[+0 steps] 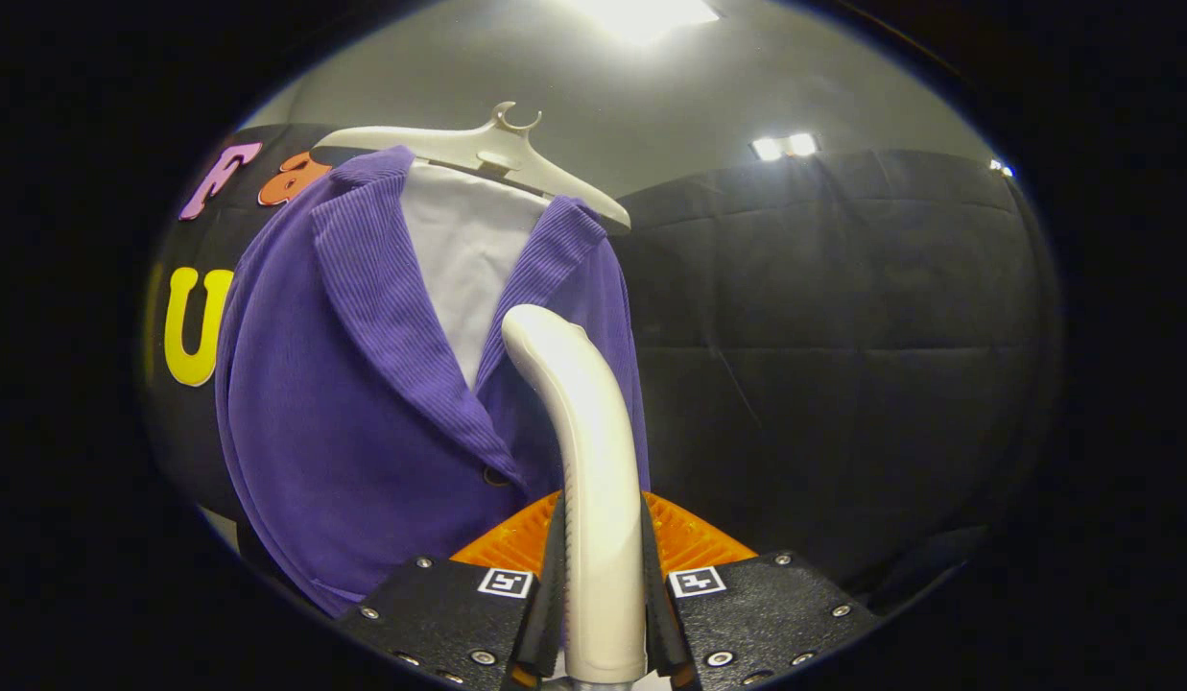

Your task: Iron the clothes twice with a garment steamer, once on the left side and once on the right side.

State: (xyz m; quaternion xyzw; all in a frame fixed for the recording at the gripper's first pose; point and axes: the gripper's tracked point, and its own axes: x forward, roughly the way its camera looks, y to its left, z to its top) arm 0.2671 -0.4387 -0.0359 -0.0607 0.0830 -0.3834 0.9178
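Gripping the white garment steamer (593, 461), the claw (603, 614) has both fingers pressed against the sides of its handle, which rises straight up between them and curves at the top toward the clothes. Taking the steamer as the landmark: a purple corduroy jacket (363, 413) hangs just behind it and to its left, close enough that the steamer's curved top overlaps the jacket's right front panel; whether the two touch cannot be told. A white shirt (463, 269) shows in the jacket's open neck, above the steamer's top. Both garments hang on a pale hanger (497, 149), higher still, its hook uppermost. A dark button (495, 476) sits on the jacket front just left of the steamer's shaft. Behind the steamer's base, just beyond the fingers, lies an orange ribbed surface (689, 542). To the steamer's right and well behind it stands the black quilted booth wall (842, 336), with ceiling lights (785, 146) above.
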